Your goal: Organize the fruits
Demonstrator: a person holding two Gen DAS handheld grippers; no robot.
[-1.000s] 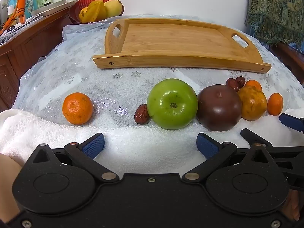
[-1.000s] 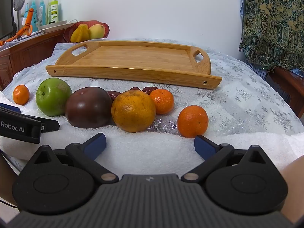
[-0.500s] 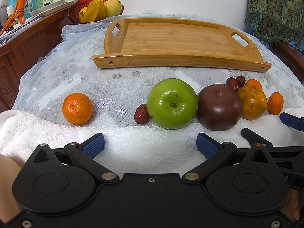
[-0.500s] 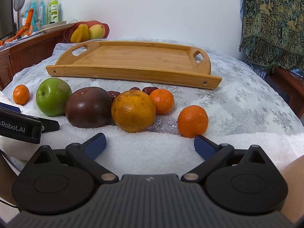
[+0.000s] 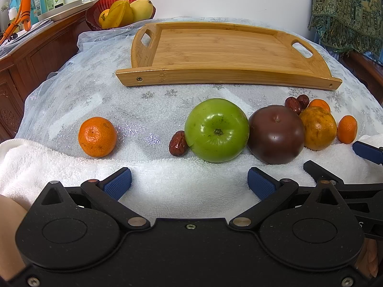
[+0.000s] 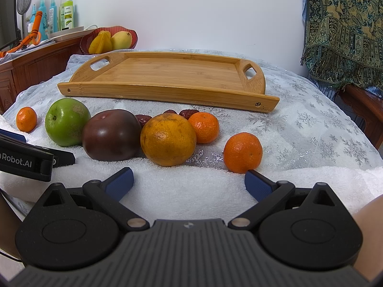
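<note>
Hovering low over the white towel [image 5: 186, 186], the left gripper [image 5: 189, 184] and right gripper [image 6: 188, 183] are both spread wide and hold nothing.
The fruit sits in a row ahead: lone mandarin [image 5: 97, 136], date [image 5: 178, 143] touching the green apple [image 5: 216, 129], dark plum [image 5: 276, 134], big orange [image 6: 168, 140], then a mandarin [image 6: 243, 152] just beyond the right fingertip [image 6: 259, 186]; the bamboo tray [image 6: 167, 91] lies behind them, fruitless.

Plain white wall [image 6: 191, 12] behind. Wooden sideboard [image 5: 36, 55] at left carries spray bottles [image 6: 55, 16] and a red bowl [image 6: 109, 39] of yellow fruit. Patterned green-gold cloth [image 6: 344, 28] hangs at right over dark wood furniture [image 6: 361, 105]. Even indoor light.
</note>
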